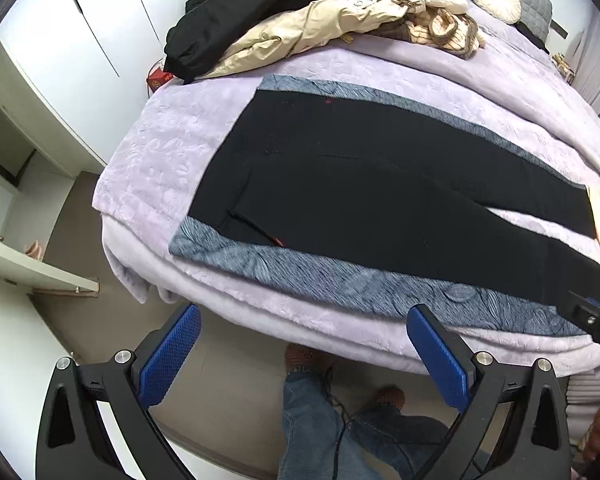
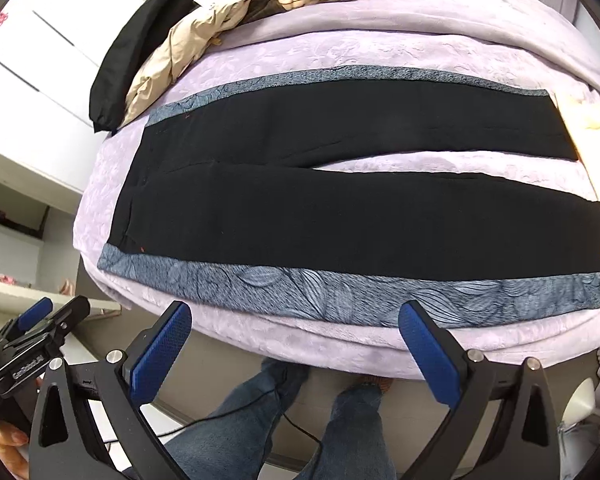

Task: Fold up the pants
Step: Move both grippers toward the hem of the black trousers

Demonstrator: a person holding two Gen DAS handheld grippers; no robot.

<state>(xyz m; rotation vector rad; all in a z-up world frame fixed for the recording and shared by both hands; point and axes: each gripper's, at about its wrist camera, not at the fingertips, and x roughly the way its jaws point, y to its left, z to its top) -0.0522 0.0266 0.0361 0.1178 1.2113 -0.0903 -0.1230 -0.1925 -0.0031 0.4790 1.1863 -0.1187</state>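
Both the left tongs (image 1: 304, 344) and the right tongs (image 2: 296, 336) are held wide and empty above the bed's (image 2: 260, 344) near edge, while the black pants (image 2: 340, 216) are laid flat on a blue-grey patterned cloth (image 2: 340, 292), legs parted, presumably for folding.

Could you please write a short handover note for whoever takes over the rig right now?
Left tongs: open, empty, held off the bed's near edge.
Right tongs: open, empty, also short of the bed.
Black pants: spread flat on the lilac blanket, waistband to the left, legs to the right and slightly apart, blue-grey patterned strips along both long sides.
Done: pants laid out; no fold yet.
Left: all folds. The clothes pile at the far end is untouched.
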